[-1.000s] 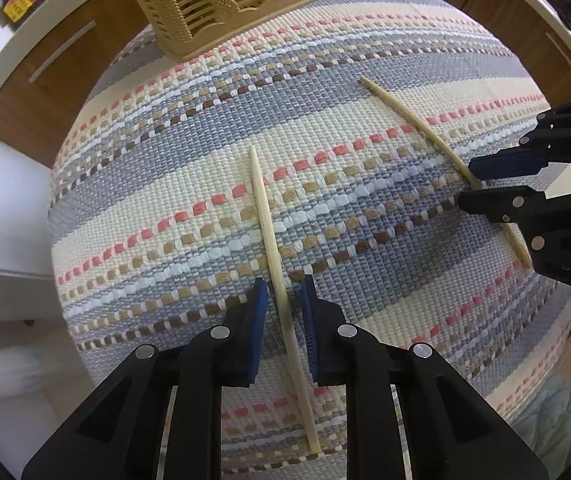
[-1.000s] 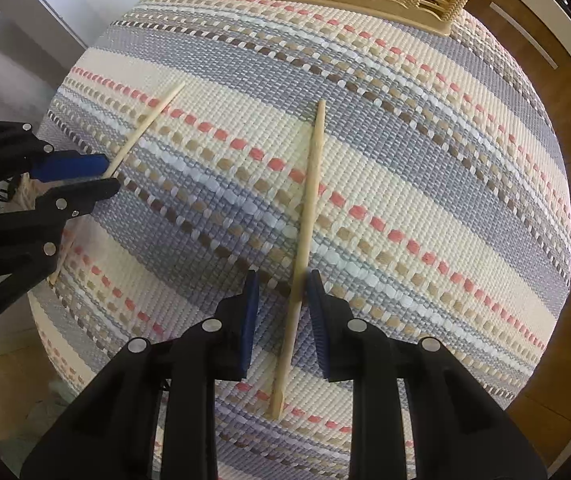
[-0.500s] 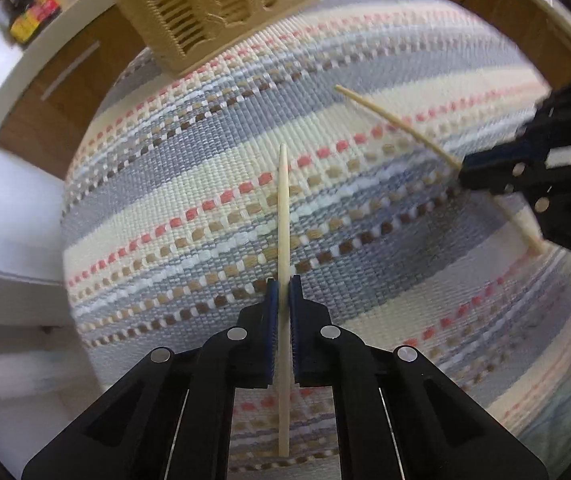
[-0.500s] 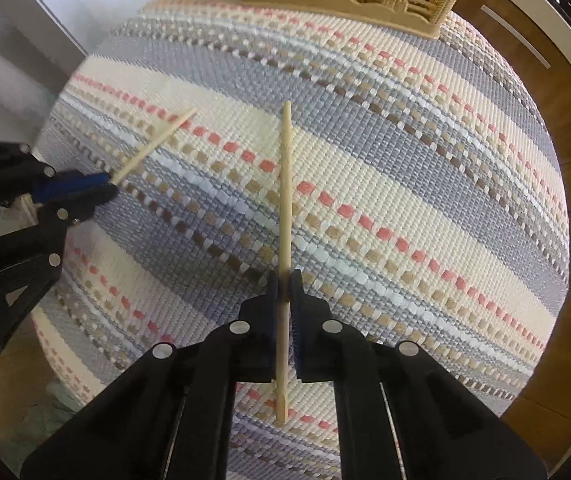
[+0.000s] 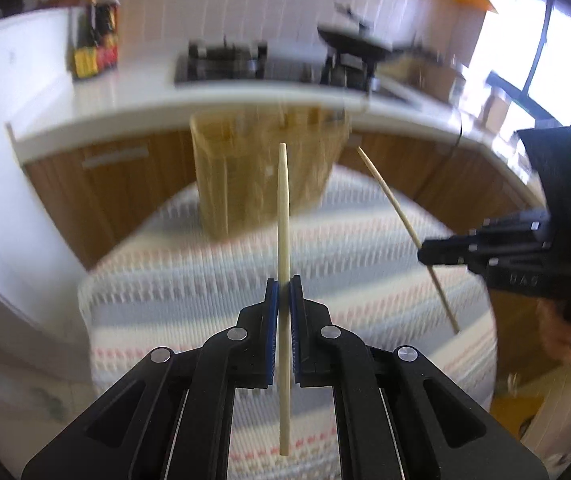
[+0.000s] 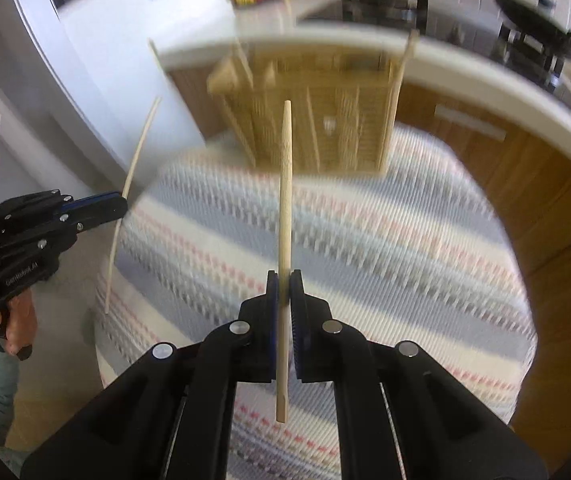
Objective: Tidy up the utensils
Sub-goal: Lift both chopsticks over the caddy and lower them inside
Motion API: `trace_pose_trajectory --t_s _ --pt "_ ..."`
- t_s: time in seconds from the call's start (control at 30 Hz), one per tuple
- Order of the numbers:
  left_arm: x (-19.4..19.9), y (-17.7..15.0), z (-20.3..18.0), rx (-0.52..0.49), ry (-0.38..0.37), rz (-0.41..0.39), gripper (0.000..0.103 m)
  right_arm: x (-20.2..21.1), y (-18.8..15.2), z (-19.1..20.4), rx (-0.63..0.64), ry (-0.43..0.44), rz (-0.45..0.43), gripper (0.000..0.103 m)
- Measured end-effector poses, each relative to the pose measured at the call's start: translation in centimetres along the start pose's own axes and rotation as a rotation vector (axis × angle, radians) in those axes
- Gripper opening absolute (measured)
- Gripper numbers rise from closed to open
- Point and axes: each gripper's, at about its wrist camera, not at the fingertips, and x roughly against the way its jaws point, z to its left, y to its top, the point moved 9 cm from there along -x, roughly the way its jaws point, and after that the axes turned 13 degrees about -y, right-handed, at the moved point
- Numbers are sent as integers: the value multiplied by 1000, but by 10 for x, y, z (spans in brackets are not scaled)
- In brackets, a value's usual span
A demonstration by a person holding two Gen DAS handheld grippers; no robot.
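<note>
Step in hand: carry phase. Left tongs (image 5: 284,292) are clamped on a pale bamboo chopstick (image 5: 283,216), held clear above the striped woven mat (image 5: 165,280). Right tongs (image 6: 284,288) are clamped on a second pale bamboo chopstick (image 6: 285,184), likewise lifted off the mat. The tan slatted wicker utensil basket (image 6: 325,120) is seen at 12 o'clock, beyond both tips, on the mat's far edge. Next, judged: both sticks are to be tipped upright over the basket and released inside; tips must clear the rim.
</note>
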Motion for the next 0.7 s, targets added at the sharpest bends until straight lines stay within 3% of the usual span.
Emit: trace_pose_trajectory --t_s 0.2,0.37,0.7 --pt "41 76 5 9 -48 -249 4 37 65 -13 -43 4 -209 4" --pt "41 127 11 1 -59 -418 4 53 118 -23 -85 6 -355 4" --pt "14 177 47 -29 -17 -587 4 81 196 -43 -106 -75 -726 4"
